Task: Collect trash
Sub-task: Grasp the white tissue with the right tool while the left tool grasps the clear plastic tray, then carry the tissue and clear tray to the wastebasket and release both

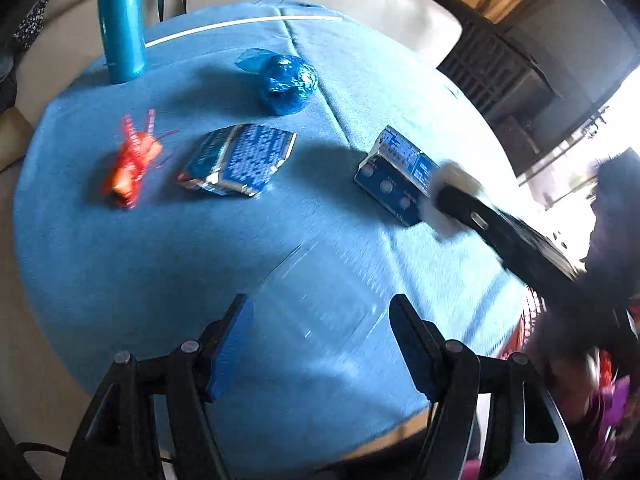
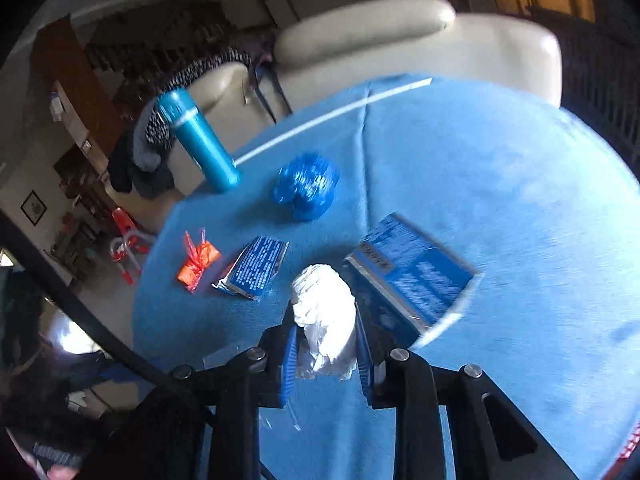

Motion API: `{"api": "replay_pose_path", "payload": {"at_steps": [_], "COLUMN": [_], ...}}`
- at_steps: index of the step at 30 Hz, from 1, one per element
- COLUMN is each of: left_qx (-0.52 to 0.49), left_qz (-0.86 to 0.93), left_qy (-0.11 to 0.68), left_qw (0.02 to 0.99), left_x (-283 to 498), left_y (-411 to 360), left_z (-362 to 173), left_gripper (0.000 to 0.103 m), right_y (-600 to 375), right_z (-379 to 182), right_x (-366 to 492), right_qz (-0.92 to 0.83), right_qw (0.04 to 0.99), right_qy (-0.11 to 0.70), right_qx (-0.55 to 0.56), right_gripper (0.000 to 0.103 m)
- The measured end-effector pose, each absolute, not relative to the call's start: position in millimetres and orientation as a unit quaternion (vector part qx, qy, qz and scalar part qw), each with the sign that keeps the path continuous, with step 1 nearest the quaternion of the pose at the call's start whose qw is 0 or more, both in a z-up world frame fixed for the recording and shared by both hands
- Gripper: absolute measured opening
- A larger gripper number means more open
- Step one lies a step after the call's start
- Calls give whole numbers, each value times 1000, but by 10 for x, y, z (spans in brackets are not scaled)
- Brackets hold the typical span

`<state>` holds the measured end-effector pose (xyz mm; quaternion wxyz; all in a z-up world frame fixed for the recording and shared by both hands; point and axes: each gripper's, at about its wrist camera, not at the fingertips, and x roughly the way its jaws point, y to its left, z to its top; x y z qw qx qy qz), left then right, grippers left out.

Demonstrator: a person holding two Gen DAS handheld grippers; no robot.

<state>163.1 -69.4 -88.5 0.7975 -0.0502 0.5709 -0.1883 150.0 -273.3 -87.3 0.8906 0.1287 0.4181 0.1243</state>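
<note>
1. Blue cloth covers the round table, which fills most of both views; a cream sofa stands behind its far edge.
2. Black-framed, the left gripper hangs over the near part of the table with its blue-padded jaws spread wide and nothing between them; a sheet of clear plastic film lies flat on the cloth just beyond its fingertips.
3. Also black, the right gripper has its jaws drawn narrow around a crumpled white paper wad, pinched between the blue pads and held above the cloth; in the left wrist view this same gripper reaches in from the right, its white load blurred, just beside the blue box.
4. Teal and upright, a metal bottle stands at the far left edge of the table.
5. Flattened and printed with white text, the blue box lies on the cloth just right of the held wad.
6. Shiny blue plastic forms a balled-up bag near the table's middle, behind the other litter.
7. Foil-edged, a blue snack wrapper lies flat between the box and the orange piece.
8. Smallest, a crumpled orange-red wrapper sits at the left, just beside the snack wrapper.
</note>
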Motion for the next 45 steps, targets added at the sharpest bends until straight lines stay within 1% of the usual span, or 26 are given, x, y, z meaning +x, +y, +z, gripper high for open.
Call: {"api": "replay_pose_path", "payload": {"at_steps": [5, 11, 13, 14, 17, 20, 29, 41, 45], "left_qx": [-56, -68, -93, -95, -76, -64, -12, 78, 96], "left_qz": [-145, -125, -137, -138, -138, -156, -205, -267, -294], "left_qy": [591, 608, 606, 601, 586, 567, 504, 418, 402], "left_qw": [791, 781, 778, 781, 795, 806, 839, 865, 862], "left_x": [1763, 1824, 1804, 1794, 1755, 1718, 1490, 1153, 1072], "left_y": [-915, -932, -870, -849, -843, -884, -1199, -1736, -1908], "left_z": [-1029, -1258, -1308, -1303, -1237, -1127, -767, -520, -446], "left_gripper": [71, 71, 66, 62, 51, 48, 48, 48, 48], "right_y": [-2949, -3119, -3143, -3159, -3198, -3252, -3540, -3926, -4061], "right_z": [-840, -883, -868, -855, -840, -829, -760, -844, -797], "right_x": [1258, 1049, 1007, 978, 904, 838, 519, 162, 79], "right_qz": [111, 107, 109, 109, 105, 102, 73, 26, 12], "right_qw": [901, 904, 905, 907, 911, 913, 924, 923, 924], "right_qy": [399, 383, 377, 373, 363, 356, 331, 328, 319], "right_qx": [133, 158, 164, 163, 165, 172, 178, 201, 209], "right_gripper": [27, 27, 27, 27, 27, 27, 27, 27, 27]}}
